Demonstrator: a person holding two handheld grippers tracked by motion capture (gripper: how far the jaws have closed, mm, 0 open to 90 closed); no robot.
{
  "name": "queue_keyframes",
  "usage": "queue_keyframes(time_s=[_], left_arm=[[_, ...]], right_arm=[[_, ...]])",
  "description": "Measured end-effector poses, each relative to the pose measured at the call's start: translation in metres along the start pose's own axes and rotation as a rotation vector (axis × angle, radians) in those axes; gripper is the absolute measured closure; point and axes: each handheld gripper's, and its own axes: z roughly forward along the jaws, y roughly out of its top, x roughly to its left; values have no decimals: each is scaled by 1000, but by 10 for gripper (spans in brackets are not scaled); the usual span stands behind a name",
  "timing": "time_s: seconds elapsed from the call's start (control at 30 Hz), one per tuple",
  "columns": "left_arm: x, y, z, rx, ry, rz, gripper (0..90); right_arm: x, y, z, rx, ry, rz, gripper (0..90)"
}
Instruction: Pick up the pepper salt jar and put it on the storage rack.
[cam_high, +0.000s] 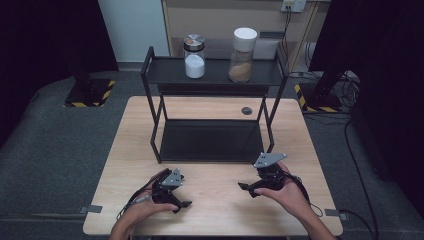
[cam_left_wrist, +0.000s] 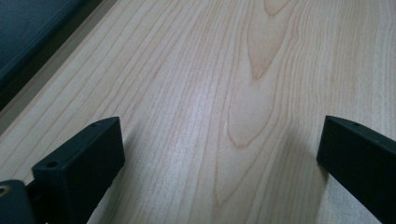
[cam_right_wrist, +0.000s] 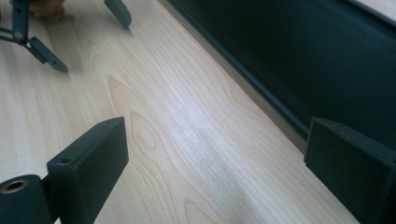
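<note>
— What is the left tool (cam_left_wrist: 219, 154) doing?

— Its two black jaws are standing wide apart, rising from the bottom corners, with nothing lying between them.

— And what is lying under them?

— The pale wooden bench (cam_left_wrist: 224, 79) is stretching ahead, its grain running away from the jaws. At the upper left a dark panel (cam_left_wrist: 23, 28) is sitting along the bench, with a dark edge.

Black rack (cam_high: 210, 140) on wooden table (cam_high: 220, 200)
</note>
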Motion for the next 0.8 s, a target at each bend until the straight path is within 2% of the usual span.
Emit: queue_keyframes(time_s=[0.4,0.8], left_arm=[[0,0,0,0,0,-1,0],[0,0,0,0,1,-1,0]], right_arm=[[-1,-13,8,12,7,14,74],[1,-29,25,71,16,21,72]])
